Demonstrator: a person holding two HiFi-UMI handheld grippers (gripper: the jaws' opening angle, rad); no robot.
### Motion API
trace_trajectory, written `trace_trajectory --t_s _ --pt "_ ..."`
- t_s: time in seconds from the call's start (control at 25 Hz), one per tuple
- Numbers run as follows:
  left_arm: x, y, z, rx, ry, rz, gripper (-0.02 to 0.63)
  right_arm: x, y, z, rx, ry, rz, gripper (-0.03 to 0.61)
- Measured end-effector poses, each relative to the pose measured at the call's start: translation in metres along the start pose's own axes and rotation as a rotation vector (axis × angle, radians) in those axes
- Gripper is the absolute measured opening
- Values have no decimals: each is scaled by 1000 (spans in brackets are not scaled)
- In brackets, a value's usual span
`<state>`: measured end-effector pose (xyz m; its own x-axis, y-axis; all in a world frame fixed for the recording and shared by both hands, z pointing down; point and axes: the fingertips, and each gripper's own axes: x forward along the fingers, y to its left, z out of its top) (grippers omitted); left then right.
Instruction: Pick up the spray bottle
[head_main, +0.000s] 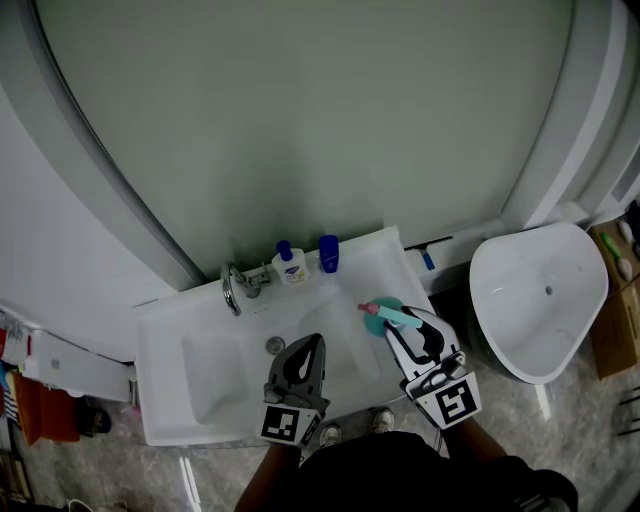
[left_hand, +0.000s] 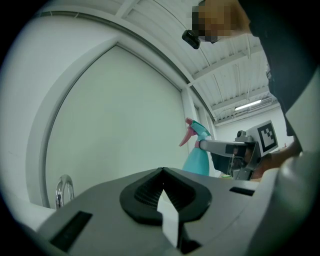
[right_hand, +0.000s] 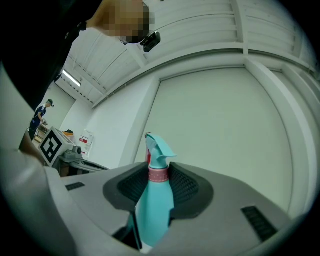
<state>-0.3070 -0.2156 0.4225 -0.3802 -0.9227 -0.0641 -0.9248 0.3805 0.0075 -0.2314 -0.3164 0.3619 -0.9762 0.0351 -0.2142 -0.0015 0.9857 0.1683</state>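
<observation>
Spray bottle (right_hand: 155, 200): teal, upright at lower centre of the right gripper view; in the head view, right of centre by the sink's (head_main: 160, 400) right edge.
Right gripper (head_main: 398, 319): pads clamped on either side of the bottle's pink-collared neck.
Left gripper (head_main: 313, 343): jaws closed together, empty, left of the bottle and apart from it.

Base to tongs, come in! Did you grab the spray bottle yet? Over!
Right tongs shut on spray bottle neck. Left tongs shut, empty, over sink. Nothing in the way. Over.
</observation>
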Motion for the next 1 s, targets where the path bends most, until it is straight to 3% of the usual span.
trace_trajectory --t_s 1.0 --pt "-1 10 -1 0 7 -26 -3 6 2 -11 25 24 -17 130"
